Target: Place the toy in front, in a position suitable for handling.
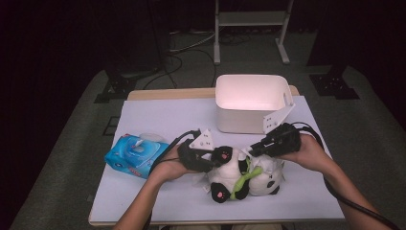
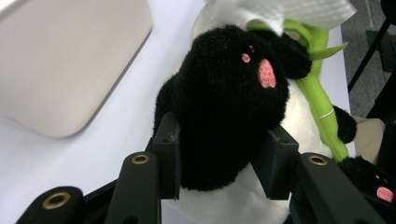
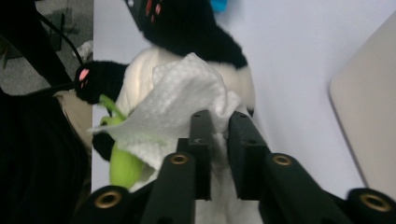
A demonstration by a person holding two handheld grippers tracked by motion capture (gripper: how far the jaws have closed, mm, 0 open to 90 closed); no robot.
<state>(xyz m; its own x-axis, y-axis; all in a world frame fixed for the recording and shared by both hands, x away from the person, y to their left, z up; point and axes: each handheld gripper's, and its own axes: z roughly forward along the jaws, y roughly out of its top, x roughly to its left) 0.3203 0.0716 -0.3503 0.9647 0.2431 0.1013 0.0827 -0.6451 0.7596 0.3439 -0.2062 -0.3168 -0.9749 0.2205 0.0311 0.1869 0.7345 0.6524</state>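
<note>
A black-and-white plush panda (image 1: pixel 225 172) lies on the white table cover near the front edge, with a green bamboo stalk (image 1: pixel 245 179) across its belly. My left gripper (image 1: pixel 213 160) comes in from the left and is shut on one black paw (image 2: pixel 229 107) with pink pads; both jaws press into the fur. My right gripper (image 1: pixel 249 151) reaches in from the right over the panda's white body. Its jaws stand slightly apart, and a crumpled white tissue (image 3: pixel 173 107) sits loosely in the narrow gap and drapes over the panda and the bamboo (image 3: pixel 123 165).
A white plastic bin (image 1: pixel 239 122) stands at the back of the table, just behind the right gripper. A blue tissue pack (image 1: pixel 136 155) with a sheet poking out lies to the left. The person's forearms enter from the bottom edge.
</note>
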